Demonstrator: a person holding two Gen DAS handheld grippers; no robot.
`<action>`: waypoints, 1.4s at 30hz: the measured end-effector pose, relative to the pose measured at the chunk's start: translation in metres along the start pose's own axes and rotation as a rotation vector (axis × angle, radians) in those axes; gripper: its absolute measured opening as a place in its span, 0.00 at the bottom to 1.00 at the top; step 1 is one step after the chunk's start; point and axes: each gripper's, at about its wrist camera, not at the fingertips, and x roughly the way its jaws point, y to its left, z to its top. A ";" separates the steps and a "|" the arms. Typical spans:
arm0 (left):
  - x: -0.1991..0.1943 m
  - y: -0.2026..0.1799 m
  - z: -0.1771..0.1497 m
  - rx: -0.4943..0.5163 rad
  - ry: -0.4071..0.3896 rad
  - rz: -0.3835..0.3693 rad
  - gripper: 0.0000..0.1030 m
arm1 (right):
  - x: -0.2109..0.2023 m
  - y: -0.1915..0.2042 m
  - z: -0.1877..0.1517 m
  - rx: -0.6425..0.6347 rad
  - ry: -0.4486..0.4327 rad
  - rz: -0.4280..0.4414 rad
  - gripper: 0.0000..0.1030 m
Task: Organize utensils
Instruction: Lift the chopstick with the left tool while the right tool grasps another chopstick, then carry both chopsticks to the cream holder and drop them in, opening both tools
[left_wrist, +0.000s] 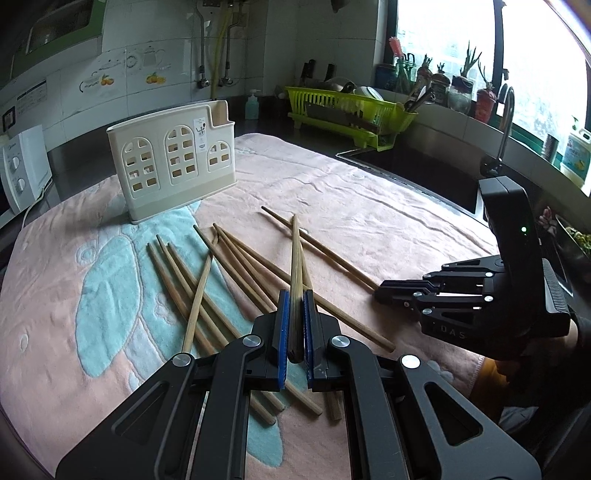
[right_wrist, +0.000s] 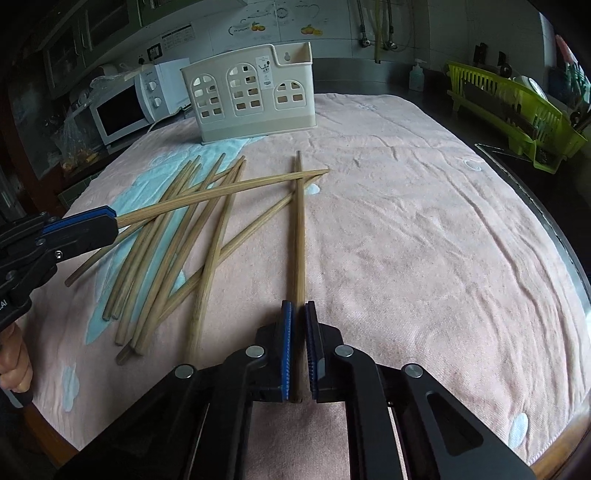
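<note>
1. Towel (right_wrist: 406, 229): pink with pale blue patches, spread over the counter and carrying everything below.
2. Rack (left_wrist: 351, 110): lime green, at the far edge of the counter beside the sink, well apart from the chopsticks.
3. Holder (left_wrist: 171, 162): cream plastic with arched cut-outs, standing upright at the far side of the towel. No chopstick shows above its rim.
4. Left gripper (left_wrist: 296, 325): jaws closed on one chopstick (left_wrist: 295, 266) near its thick end. In the right wrist view that stick is lifted at a shallow angle, its tip crossing over the pile.
5. Right gripper (right_wrist: 298, 350): jaws closed around a second chopstick (right_wrist: 300, 221) near its thick end. This stick points straight toward the holder and lies low along the towel; cannot tell whether it is off the cloth.
6. Pile (right_wrist: 177, 236): the remaining chopsticks lie loose on the towel between the holder and the grippers, fanned and overlapping, some on the blue patch.
7. Hand (right_wrist: 14, 365): part visible at the left edge of the right wrist view, wrapped on the left gripper's handle.
</note>
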 end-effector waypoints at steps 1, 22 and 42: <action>-0.001 0.000 0.001 -0.005 -0.005 0.002 0.06 | 0.000 -0.001 0.000 0.005 0.000 0.001 0.07; -0.041 0.014 0.039 -0.083 -0.111 0.073 0.05 | -0.069 -0.017 0.051 -0.048 -0.219 0.006 0.07; -0.056 0.051 0.142 -0.152 -0.192 0.159 0.05 | -0.115 -0.038 0.202 -0.185 -0.277 0.156 0.07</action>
